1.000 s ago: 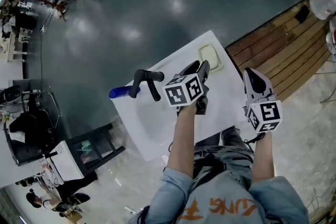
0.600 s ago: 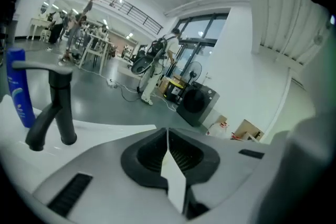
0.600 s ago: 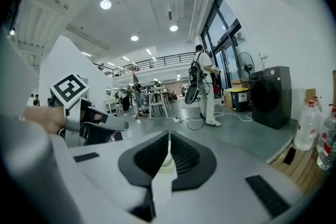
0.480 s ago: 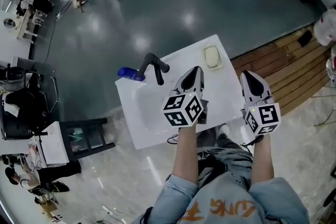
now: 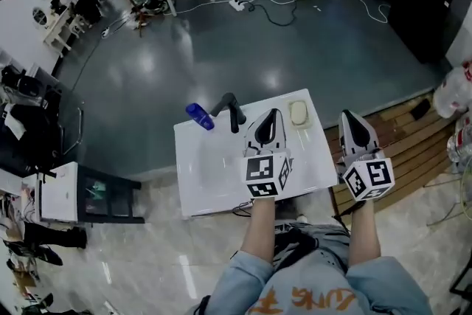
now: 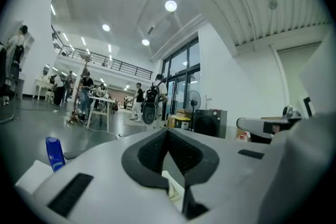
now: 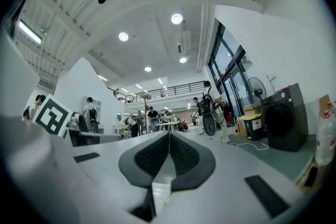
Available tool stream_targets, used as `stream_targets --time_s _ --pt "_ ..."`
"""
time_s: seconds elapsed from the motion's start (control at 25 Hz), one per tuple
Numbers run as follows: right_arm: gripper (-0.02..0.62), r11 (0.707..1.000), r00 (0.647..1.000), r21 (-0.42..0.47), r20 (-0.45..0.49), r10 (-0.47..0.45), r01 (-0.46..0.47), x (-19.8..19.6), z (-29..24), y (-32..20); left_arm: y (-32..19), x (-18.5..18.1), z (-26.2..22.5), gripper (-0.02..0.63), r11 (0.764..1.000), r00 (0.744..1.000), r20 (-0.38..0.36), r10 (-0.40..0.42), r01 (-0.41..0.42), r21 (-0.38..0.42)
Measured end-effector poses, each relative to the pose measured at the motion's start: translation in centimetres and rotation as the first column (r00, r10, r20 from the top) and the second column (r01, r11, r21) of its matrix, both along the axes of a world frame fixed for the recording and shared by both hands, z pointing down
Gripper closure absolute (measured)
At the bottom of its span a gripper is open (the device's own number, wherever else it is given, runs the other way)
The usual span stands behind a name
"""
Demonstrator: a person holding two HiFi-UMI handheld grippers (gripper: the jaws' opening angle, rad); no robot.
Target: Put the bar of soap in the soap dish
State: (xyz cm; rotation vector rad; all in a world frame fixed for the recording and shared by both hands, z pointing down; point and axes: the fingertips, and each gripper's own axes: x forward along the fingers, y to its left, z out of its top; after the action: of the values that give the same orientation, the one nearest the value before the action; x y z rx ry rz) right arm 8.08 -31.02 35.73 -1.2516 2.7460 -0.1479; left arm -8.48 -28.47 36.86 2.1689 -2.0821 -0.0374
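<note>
A pale bar of soap (image 5: pixel 298 112) lies in the soap dish (image 5: pixel 307 120) at the far right corner of the white sink top (image 5: pixel 310 162). My left gripper (image 5: pixel 270 116) is raised above the sink top, just left of the dish, shut with nothing in it. In the left gripper view the left gripper (image 6: pixel 168 131) points level across the hall with its pads together. My right gripper (image 5: pixel 346 117) hangs beyond the sink top's right edge. In the right gripper view the right gripper (image 7: pixel 169 134) also points level, shut and empty.
A black faucet (image 5: pixel 230 109) and a blue bottle (image 5: pixel 199 116) stand at the sink top's far edge; the blue bottle (image 6: pixel 53 152) also shows in the left gripper view. Wooden decking (image 5: pixel 413 130) lies to the right, a low trolley (image 5: pixel 96 195) to the left, cables (image 5: pixel 295 7) on the floor.
Both grippers have risen away from the sink top and now point level. The left gripper's jaws, open over the dish earlier, have shut empty. The soap stays in the dish.
</note>
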Motion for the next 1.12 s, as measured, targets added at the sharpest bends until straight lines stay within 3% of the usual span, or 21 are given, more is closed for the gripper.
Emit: stream_targets --time_s 0.28,0.48,1.12 --pt "0.568 0.996 0.997 0.056 -0.046 -0.067 0.069 -2.7 -1.3 0.4 1.4 -1.3 -2.1 0.583 0.995 0.989 0.115 -0.092 0.086 0.054" --pt "0.568 0.992 0.994 0.079 -0.045 -0.095 0.098 -3.5 -1.8 0.7 1.5 -2.1 -2.4 0.583 0.992 0.985 0.124 -0.121 0.115 0.06" --pt "0.568 0.992 0.996 0.115 -0.082 -0.038 0.048 -1.5 -1.9 -0.4 -0.1 -0.8 -2.1 0.583 0.992 0.99 0.095 -0.109 0.103 0.068"
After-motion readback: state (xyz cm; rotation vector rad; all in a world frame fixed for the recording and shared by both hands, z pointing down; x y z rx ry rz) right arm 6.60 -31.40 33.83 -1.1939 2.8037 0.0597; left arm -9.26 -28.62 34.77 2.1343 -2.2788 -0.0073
